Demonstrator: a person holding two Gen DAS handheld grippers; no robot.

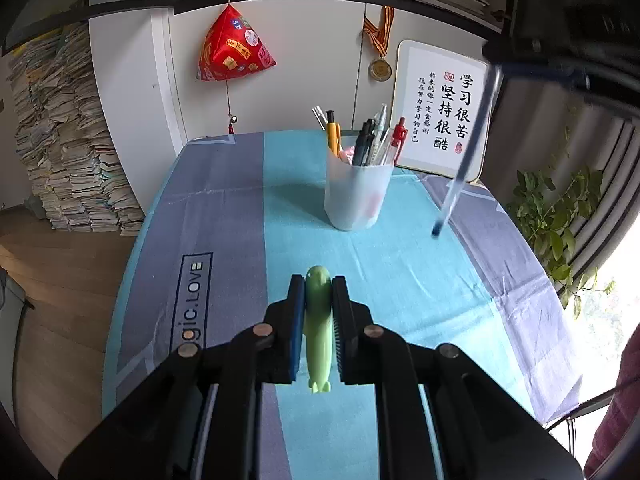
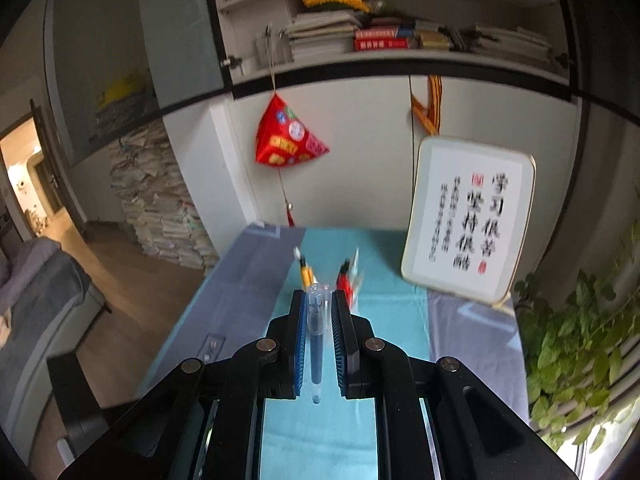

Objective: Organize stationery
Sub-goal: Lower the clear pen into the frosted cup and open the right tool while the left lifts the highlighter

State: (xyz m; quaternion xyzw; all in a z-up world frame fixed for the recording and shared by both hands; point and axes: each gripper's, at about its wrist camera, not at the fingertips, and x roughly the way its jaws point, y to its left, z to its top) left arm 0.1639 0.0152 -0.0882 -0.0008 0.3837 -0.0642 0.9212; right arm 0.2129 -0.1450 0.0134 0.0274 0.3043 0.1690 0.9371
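My left gripper [image 1: 318,286] is shut on a pale green pen [image 1: 318,320] with a rounded animal-shaped cap, held above the blue tablecloth [image 1: 224,216]. A white pen cup [image 1: 356,194] holding several pens stands ahead of it, right of centre. My right gripper [image 2: 318,300] is shut on a clear blue pen [image 2: 316,336] that hangs along its fingers. That pen also shows in the left wrist view [image 1: 466,160], hanging tip down to the right of the cup. The cup's pen tops [image 2: 344,276] show blurred just past the right gripper.
A framed calligraphy board [image 1: 440,112] leans at the table's back right. A red hanging ornament [image 1: 232,48] and a medal [image 1: 380,68] hang on the cabinet behind. A leafy plant [image 1: 560,216] stands right of the table. Stacked papers [image 1: 68,140] rise at the left.
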